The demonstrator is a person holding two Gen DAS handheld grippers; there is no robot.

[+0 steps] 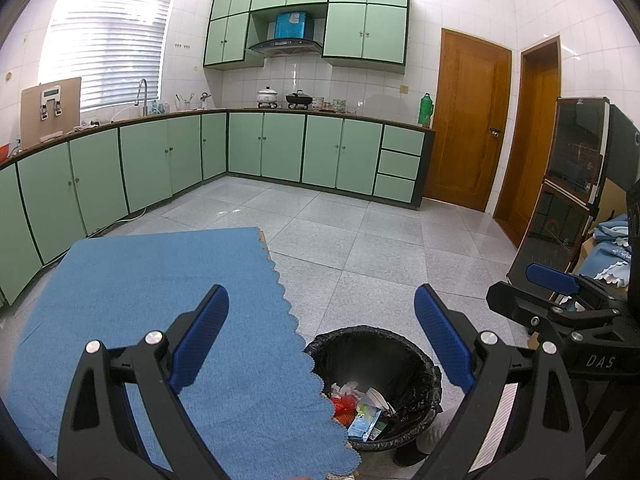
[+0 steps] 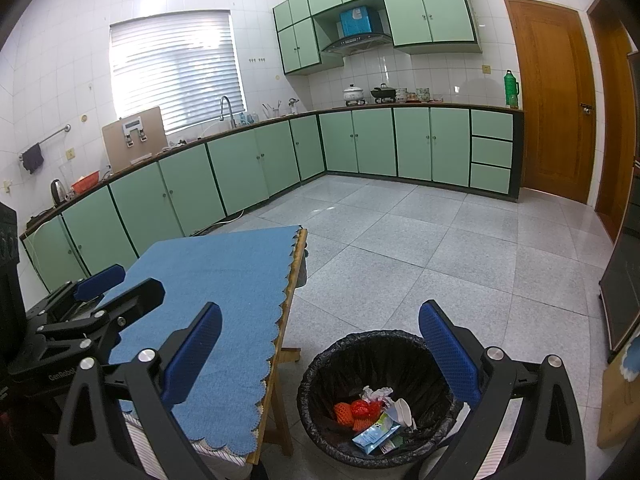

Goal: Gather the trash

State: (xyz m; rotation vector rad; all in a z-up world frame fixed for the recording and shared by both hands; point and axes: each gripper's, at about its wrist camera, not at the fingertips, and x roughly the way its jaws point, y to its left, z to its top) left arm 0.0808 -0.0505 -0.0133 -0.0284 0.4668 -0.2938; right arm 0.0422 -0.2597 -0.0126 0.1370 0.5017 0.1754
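Both grippers, left gripper (image 1: 320, 336) and right gripper (image 2: 320, 350), gape empty; binned trash (image 2: 372, 416) (six o'clock) looks light, crushable; pinch edges.

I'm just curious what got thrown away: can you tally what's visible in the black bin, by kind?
Orange-red net wrappers: 1 bunch
Crumpled white paper: 1
White cup: 1
Blue-and-white carton: 1
Total: 4 visible in the bin; anything beneath is hidden.
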